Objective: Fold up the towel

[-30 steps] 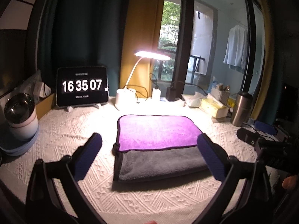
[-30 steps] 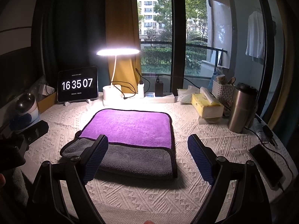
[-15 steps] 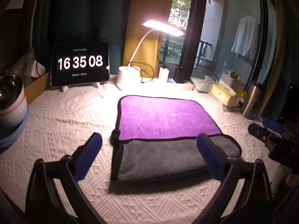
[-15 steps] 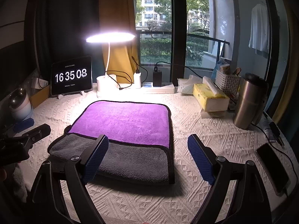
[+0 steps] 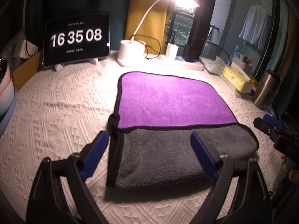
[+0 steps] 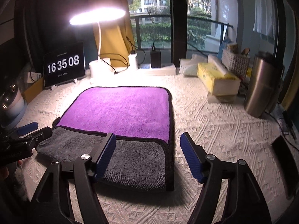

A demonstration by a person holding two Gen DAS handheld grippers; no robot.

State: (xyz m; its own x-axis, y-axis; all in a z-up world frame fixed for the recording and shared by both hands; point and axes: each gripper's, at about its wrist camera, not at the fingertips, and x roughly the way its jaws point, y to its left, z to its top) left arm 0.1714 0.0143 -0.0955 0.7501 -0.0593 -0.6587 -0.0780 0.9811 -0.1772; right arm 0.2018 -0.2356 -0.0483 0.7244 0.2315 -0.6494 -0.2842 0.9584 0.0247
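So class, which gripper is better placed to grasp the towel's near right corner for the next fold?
Right gripper: its open fingers straddle that corner of the purple-and-grey towel; the left gripper hovers further left.

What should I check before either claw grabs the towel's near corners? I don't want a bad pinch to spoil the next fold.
1. Left claw open wide enough: ok, its jaws are spread and hold nothing.
2. Right claw open: ok, jaws spread and empty.
3. Left claw lined up with the towel near left corner: ok, the corner lies between its fingers.
4. Right claw lined up with the near right corner: ok, the towel edge lies between its fingers.
5. Towel lying flat: ok, purple layer partly folded over grey, small bunch at the left fold end.
6. Claw height above the cloth: cannot tell.
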